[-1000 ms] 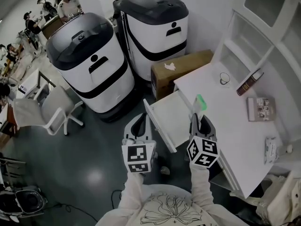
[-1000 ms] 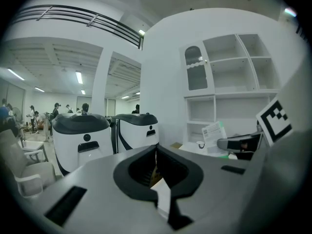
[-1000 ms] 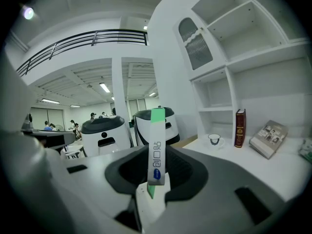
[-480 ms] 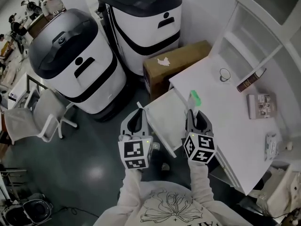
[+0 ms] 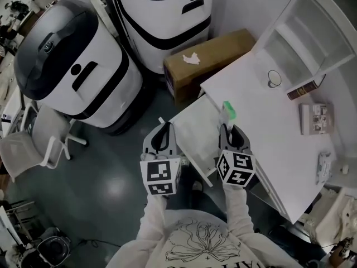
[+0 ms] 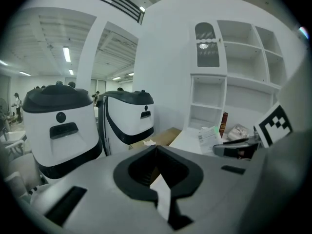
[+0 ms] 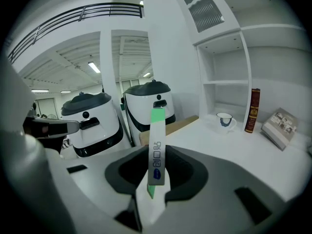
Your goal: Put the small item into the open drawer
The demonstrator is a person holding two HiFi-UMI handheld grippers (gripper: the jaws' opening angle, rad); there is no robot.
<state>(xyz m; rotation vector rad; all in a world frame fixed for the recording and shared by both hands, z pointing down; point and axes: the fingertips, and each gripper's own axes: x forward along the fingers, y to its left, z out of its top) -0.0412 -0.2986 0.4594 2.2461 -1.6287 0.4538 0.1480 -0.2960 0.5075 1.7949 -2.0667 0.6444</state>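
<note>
Stick packet (image 5: pixel 228 112): a slim white sachet with a green end, standing upright out of the tips of the right gripper, well above the drawer and not yet inside it.
Right gripper (image 5: pixel 227 128): narrowly closed, its pads clamped on the lower end of the packet; most of the packet's length projects past the tips.
Left gripper (image 5: pixel 165 128): jaws brought together at the tips, with nothing between them.
Open drawer (image 5: pixel 195 130): a shallow white tray pulled out from the counter edge. It lies between the two grippers, ahead of both, just to the left of the right gripper's tips and lower down. No contents can be made out in it.
Counter (image 5: pixel 268 133): white, stretching ahead and to the right of the right gripper. A cup (image 5: pixel 273 78) and a book (image 5: pixel 305 88) sit well beyond the gripper.
Arm pose: both pale-sleeved arms reach forward from the chest, side by side. Each gripper points ahead and slopes somewhat downward, marker cubes facing up.
Step in hand: apparently the carry, with the packet gripped and brought close to the drawer.
Next move: likely a short shift of the right gripper leftward and down until the packet hangs over the tray, then parting the jaws. The near rim of the drawer probably needs clearing first.
Left gripper's role: seemingly idle, just left of the drawer.
</note>
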